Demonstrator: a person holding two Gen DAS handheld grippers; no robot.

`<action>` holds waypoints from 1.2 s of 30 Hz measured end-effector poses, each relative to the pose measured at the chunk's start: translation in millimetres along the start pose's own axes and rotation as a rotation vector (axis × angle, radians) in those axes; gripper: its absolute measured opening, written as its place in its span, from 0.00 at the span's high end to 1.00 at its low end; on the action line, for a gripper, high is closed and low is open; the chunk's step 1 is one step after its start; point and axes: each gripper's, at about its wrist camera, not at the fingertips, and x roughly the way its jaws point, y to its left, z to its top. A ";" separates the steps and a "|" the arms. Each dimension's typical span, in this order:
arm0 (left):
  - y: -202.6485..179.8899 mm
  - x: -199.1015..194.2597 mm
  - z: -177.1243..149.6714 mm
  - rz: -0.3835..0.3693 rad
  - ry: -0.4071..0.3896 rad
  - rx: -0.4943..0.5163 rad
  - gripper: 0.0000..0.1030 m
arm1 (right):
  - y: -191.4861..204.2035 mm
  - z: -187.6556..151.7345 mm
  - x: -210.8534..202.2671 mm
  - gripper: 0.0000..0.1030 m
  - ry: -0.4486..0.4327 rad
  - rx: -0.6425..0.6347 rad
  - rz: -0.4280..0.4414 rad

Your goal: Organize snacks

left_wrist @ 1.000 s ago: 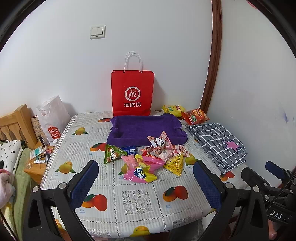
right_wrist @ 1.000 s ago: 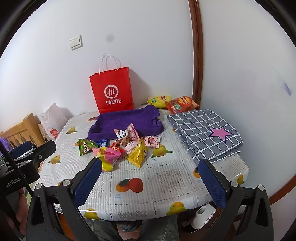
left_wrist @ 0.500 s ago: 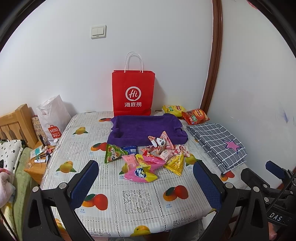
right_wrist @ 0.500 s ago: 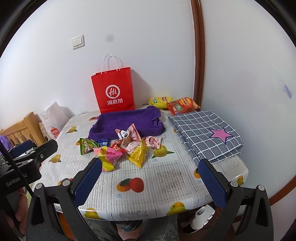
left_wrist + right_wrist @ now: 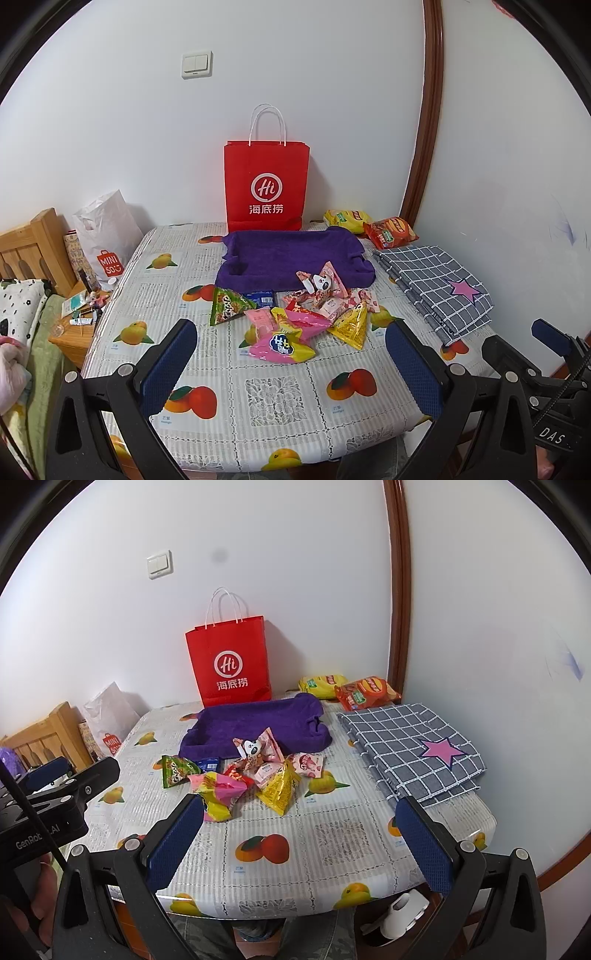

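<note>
fruit-print desk [image 5: 280, 398], frame centre: snack pile [image 5: 295, 314] untouched; both hand-held grippers [image 5: 291, 354] [image 5: 299, 834] held released; first grasp judged next.

snack packets [image 5: 291, 325] glossy foil | tray [image 5: 291, 258] plush cloth | bag [image 5: 266, 184] matt paper

Fruit-print table [image 5: 280, 398] with snack packets [image 5: 295, 314], purple towel [image 5: 291, 258]

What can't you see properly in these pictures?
- Inside the red paper bag: both views look at its front, so its contents are hidden.
- Blue packet: left wrist view, partly covered by the green snack packet; its label is too small to read.
- Nightstand clutter: left wrist view, too small to identify.
- Under the table: right wrist view, cut off by the tablecloth edge.
</note>
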 end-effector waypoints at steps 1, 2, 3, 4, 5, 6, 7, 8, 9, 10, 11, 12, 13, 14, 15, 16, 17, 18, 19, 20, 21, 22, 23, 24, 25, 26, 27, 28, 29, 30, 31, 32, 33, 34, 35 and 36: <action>0.1 -0.1 -0.1 0.000 0.000 0.000 0.00 | 0.0 0.0 -0.2 0.01 -0.001 -0.001 0.000; 0.2 -0.3 -0.1 0.000 0.000 0.000 0.00 | 0.5 -0.1 -0.8 0.01 -0.001 -0.001 0.000; 0.0 -0.2 -0.4 0.000 0.000 0.000 0.00 | 0.1 0.1 -0.9 0.01 -0.001 -0.001 0.001; 0.0 -0.2 -0.5 0.000 0.000 0.001 0.00 | 0.8 -0.1 -0.8 0.01 -0.001 0.000 0.000; 0.0 -0.3 -0.6 0.000 0.000 0.001 0.00 | 1.0 -0.1 -0.8 0.01 -0.001 0.000 0.000; 1.9 -1.6 -1.2 0.000 -0.001 0.001 0.00 | 0.8 0.1 -0.8 0.01 0.000 0.000 -0.001; 2.1 -1.7 -1.2 0.000 -0.001 0.001 0.00 | 1.0 -0.4 -0.8 0.01 -0.001 -0.001 -0.001; 2.1 -1.6 -1.2 0.000 -0.001 0.000 0.00 | 0.9 -0.4 -0.7 0.01 -0.001 -0.001 0.000; 2.8 -2.3 -1.2 0.000 -0.002 0.000 0.00 | 0.8 -0.4 -0.7 0.01 -0.001 -0.002 0.001; 2.1 -1.5 -1.1 0.000 -0.001 0.000 0.00 | 0.7 -0.4 -0.7 0.01 -0.002 -0.003 0.001; 2.4 -1.8 -1.1 0.001 -0.001 0.000 0.00 | 0.8 -0.4 -0.9 0.01 -0.002 -0.003 0.000; 2.7 -2.3 -1.1 0.002 0.000 -0.001 0.00 | 1.0 -0.4 -1.4 0.01 -0.004 -0.005 0.000; 4.0 -2.3 -1.2 0.003 0.000 -0.002 0.00 | 1.4 -0.3 -1.8 0.01 -0.005 -0.007 0.000; 4.9 -2.7 -1.3 0.004 0.000 -0.002 0.00 | 2.4 -0.8 -2.5 0.01 -0.005 -0.008 0.001; 5.7 -2.6 -1.2 0.005 0.001 -0.002 0.00 | 2.3 -0.7 -3.1 0.01 -0.006 -0.008 0.000; 6.3 -2.9 -1.0 0.006 0.002 -0.001 0.00 | 2.7 -0.7 -3.3 0.01 -0.007 -0.008 0.001; 6.7 -2.9 -1.0 0.007 0.003 -0.001 0.00 | 2.7 -0.7 -3.4 0.01 -0.007 -0.007 0.002; 7.8 -3.5 -1.0 0.007 0.003 0.000 0.00 | 2.9 -0.6 -3.3 0.01 -0.006 -0.007 0.003; 6.1 -2.7 -0.9 0.008 0.003 0.000 0.00 | 3.5 -0.6 -3.4 0.01 -0.006 -0.007 0.003; 6.1 -2.6 -0.9 0.009 0.003 0.000 0.00 | 3.4 -0.4 -3.1 0.01 -0.007 -0.007 0.002; 6.6 -2.8 -0.8 0.009 0.004 0.000 0.00 | 3.7 -0.3 -3.4 0.01 -0.008 -0.009 0.002; 6.3 -2.7 -1.0 0.007 0.003 0.000 0.00 | 3.9 0.1 -3.6 0.01 -0.008 -0.009 0.002; 6.2 -2.6 -1.0 0.008 0.003 0.000 0.00 | 3.8 0.0 -3.7 0.01 -0.008 -0.009 0.002; 6.1 -2.6 -1.0 0.008 0.003 0.000 0.00 | 3.9 0.1 -3.8 0.01 -0.009 -0.009 0.002; 6.1 -2.6 -1.0 0.007 0.003 0.000 0.00 | 4.0 0.6 -3.8 0.01 -0.009 -0.009 0.003; 6.5 -2.8 -0.9 0.007 0.003 0.001 0.00 | 4.4 1.4 -3.8 0.01 -0.010 -0.010 0.003; 5.9 -2.6 -0.9 0.007 0.003 0.001 0.00 | 4.6 1.6 -4.2 0.01 -0.010 -0.010 0.003; 5.9 -2.6 -0.8 0.007 0.003 0.002 0.00 | 4.7 1.7 -4.2 0.01 -0.010 -0.010 0.003; 6.7 -3.0 -0.8 0.008 0.003 0.003 0.00 | 4.4 1.4 -4.3 0.01 -0.010 -0.010 0.003; 6.2 -1.8 -0.2 0.009 0.003 0.005 0.00 | 4.7 1.8 -4.4 0.01 -0.011 -0.011 0.003; 5.5 -1.6 -0.4 0.008 0.003 0.002 0.00 | 4.5 1.5 -4.6 0.01 -0.011 -0.010 0.003; 5.5 -1.6 -0.3 0.008 0.003 0.002 0.00 | 4.4 1.6 -5.0 0.01 -0.012 -0.011 0.004; 5.6 -1.6 -0.3 0.008 0.003 0.003 0.00 | 4.6 2.0 -5.1 0.01 -0.012 -0.011 0.005; 5.2 -1.6 -0.4 0.009 0.004 0.002 0.00 | 4.5 1.9 -5.4 0.01 -0.012 -0.011 0.004; 5.2 -1.6 -0.5 0.009 0.004 0.002 0.00 | 4.6 2.2 -5.6 0.01 -0.013 -0.011 0.005; 5.1 -1.7 -0.6 0.009 0.003 0.002 0.00 | 4.7 2.0 -5.5 0.01 -0.013 -0.011 0.005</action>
